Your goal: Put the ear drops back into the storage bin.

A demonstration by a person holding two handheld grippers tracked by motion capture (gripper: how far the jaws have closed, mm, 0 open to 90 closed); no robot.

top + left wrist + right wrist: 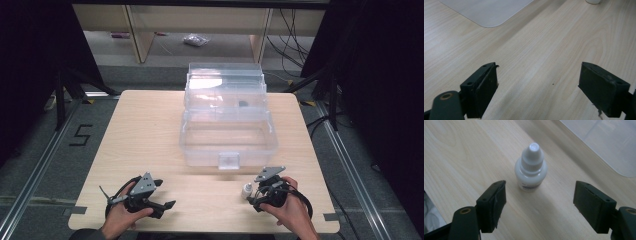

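Right gripper (537, 202) wide open, empty, jaws either side of and just short of small white dropper bottle (531, 167), upright on table (145, 130) just in front of clear plastic box (227, 132). Left gripper (537, 92) equally open, holding nothing, resting low over bare wood. Bottle likely light, rigid, smooth and easily tipped; best taken across round body below ribbed cap, not by narrow tip.

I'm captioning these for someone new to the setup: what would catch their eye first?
Most striking is the big clear plastic box with its lid up, mid-table toward the far edge. Next, a small white dropper bottle standing upright just ahead of the open right hand-held gripper, not gripped. The left hand-held gripper is open over bare wood near the front edge.
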